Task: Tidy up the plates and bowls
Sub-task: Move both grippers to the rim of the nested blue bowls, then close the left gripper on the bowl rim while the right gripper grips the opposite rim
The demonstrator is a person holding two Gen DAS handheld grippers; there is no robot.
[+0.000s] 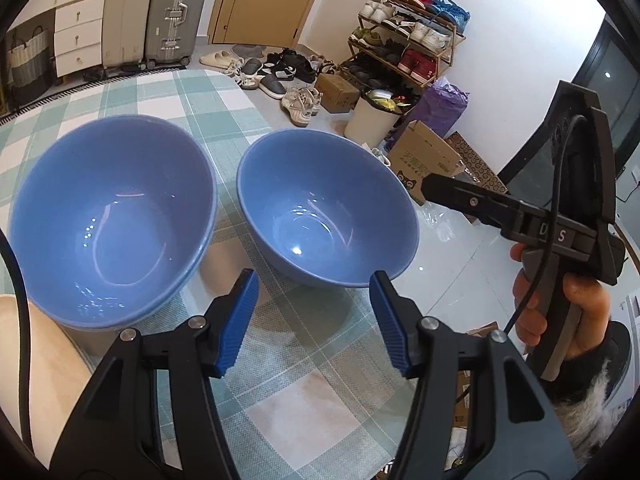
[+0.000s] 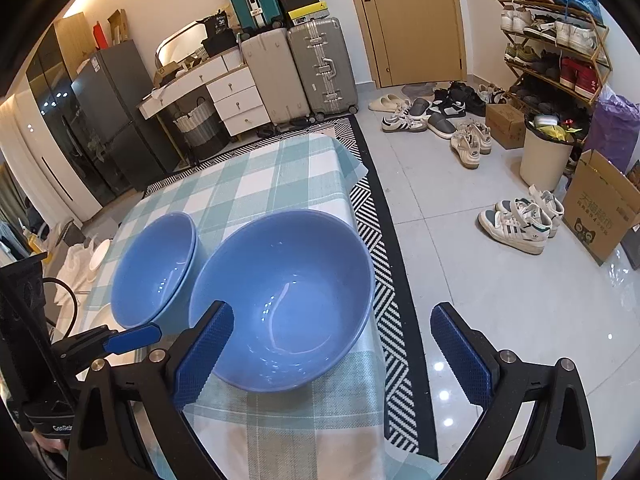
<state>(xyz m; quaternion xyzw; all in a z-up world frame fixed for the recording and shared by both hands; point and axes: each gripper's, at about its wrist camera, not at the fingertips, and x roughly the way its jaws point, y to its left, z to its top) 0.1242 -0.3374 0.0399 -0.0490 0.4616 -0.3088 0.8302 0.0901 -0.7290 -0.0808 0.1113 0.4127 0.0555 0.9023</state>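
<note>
Landmark is the single blue bowl (image 2: 288, 300), upright on the checked tablecloth (image 2: 256, 184) near its right edge. Just left of it, close but I can't tell if touching, sits the stacked blue bowls (image 2: 154, 268): a double rim shows, count unclear.

My left gripper (image 1: 314, 322) hovers just short of the single bowl's near rim, jaws wide apart, nothing between the blue pads. My right gripper (image 2: 332, 356) is spread even wider, left pad in front of that bowl's near-left rim, right pad out over the floor, holding nothing.

Readable text: "D S" on the right gripper body in the left view; partial "GeoRo…" at the lower left of the right view. Cardboard box (image 2: 600, 216) well right of the bowl has a cat logo and Chinese print, too small to read. A pale plate (image 1: 40, 360) left of the stack is cut off by the frame.
</note>
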